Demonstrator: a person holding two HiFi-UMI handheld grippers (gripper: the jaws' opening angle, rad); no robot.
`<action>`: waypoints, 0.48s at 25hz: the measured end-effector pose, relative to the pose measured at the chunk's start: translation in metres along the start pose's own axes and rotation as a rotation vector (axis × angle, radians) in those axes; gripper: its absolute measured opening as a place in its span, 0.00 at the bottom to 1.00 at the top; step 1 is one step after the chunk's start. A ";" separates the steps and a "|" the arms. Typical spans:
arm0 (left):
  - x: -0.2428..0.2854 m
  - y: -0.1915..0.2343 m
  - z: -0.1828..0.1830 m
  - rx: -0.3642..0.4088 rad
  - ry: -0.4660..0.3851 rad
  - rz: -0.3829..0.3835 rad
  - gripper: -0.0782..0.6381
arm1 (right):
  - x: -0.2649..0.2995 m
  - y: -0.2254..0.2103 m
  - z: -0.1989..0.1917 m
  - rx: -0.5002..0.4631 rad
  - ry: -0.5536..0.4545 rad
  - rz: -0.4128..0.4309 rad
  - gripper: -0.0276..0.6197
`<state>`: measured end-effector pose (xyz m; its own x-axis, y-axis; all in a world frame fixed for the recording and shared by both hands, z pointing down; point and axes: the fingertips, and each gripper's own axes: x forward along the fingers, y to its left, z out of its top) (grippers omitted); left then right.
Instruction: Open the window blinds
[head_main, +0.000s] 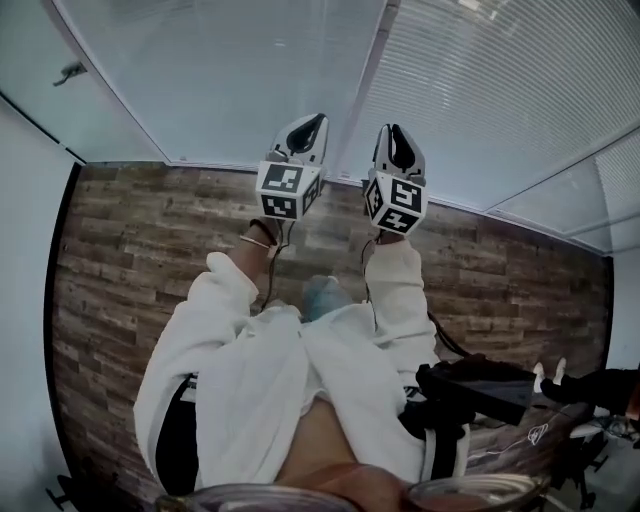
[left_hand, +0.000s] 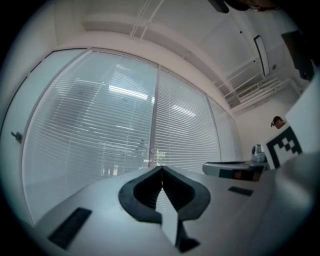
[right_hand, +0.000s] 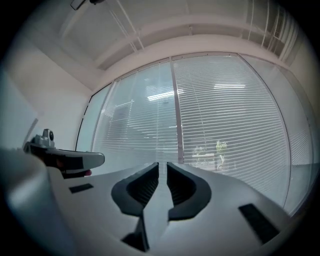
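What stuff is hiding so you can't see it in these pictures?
Blinds: top cut off by the head view's upper edge.
What is outside: blurred behind the slats in both gripper views.
Cord or rod for the blinds: not made out in any view.
Small dark thing at the head view's upper left: too small to name.

No legible text, label, brand or number in any view I have; the marker cubes (head_main: 288, 190) carry only black-and-white square patterns, no lettering.
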<state>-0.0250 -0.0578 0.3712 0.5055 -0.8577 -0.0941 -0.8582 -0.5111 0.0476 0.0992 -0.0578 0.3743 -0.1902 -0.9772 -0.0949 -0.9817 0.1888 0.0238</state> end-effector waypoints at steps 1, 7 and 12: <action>0.016 0.008 -0.002 0.000 -0.004 -0.003 0.11 | 0.020 -0.004 -0.002 -0.001 -0.003 -0.001 0.11; 0.139 0.057 -0.020 0.007 0.012 0.012 0.11 | 0.163 -0.050 -0.003 -0.038 0.002 -0.010 0.15; 0.237 0.094 -0.017 -0.009 0.038 0.035 0.11 | 0.285 -0.091 0.018 -0.102 0.044 -0.042 0.20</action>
<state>0.0161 -0.3103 0.3705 0.4782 -0.8766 -0.0539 -0.8748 -0.4809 0.0591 0.1344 -0.3520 0.3275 -0.1458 -0.9878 -0.0543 -0.9828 0.1383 0.1220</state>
